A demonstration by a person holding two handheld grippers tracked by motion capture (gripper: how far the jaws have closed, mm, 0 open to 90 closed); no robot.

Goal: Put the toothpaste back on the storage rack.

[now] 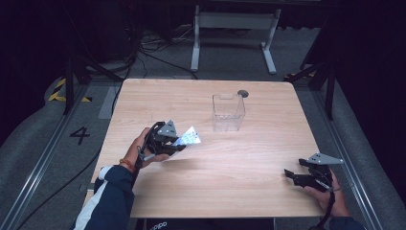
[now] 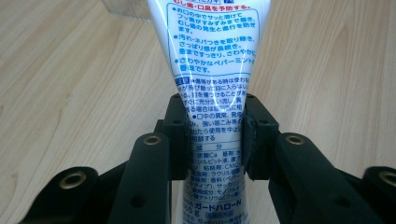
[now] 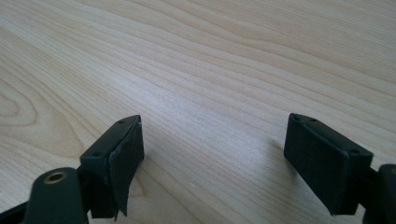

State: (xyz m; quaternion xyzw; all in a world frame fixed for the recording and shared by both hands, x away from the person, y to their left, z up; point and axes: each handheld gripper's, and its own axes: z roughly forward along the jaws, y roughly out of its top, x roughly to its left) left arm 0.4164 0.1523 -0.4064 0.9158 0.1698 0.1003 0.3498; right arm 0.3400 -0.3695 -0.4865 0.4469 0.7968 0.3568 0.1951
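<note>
Left claw (image 1: pixel 181 143): its jaws are clamped on a white toothpaste tube (image 1: pixel 188 138) printed with blue Japanese text. In the left gripper view the two pads (image 2: pixel 176 135) press on either side of the tube (image 2: pixel 212 70), gripping its lower part, and the tube widens as it runs away from the claw (image 2: pixel 212 140). In the high view the tube is clear of the bench surface, held above the left half of the bench (image 1: pixel 158 100), roughly midway between the near and far edges, with its free end pointing toward the right and slightly toward the far edge. The person's left hand (image 1: pixel 139 148) holds the gripper body; a dark sleeve with a white stripe enters from the near left corner.

Clear container (image 1: pixel 229 112): an open-topped, transparent box standing upright on the bench, toward the far edge and a little right of centre. It stands near the tube's free end but apart from it. A small dark round mark (image 1: pixel 243 93) lies on the bench just behind it.

Right claw (image 1: pixel 289 173): its jaws are spread wide with nothing between them. The right gripper view shows bare wood grain (image 3: pixel 210 93) between the two black pads (image 3: pixel 123 154). The right hand (image 1: pixel 330 194) holds it low at the near right corner of the bench, well apart from the tube and the container.
</note>
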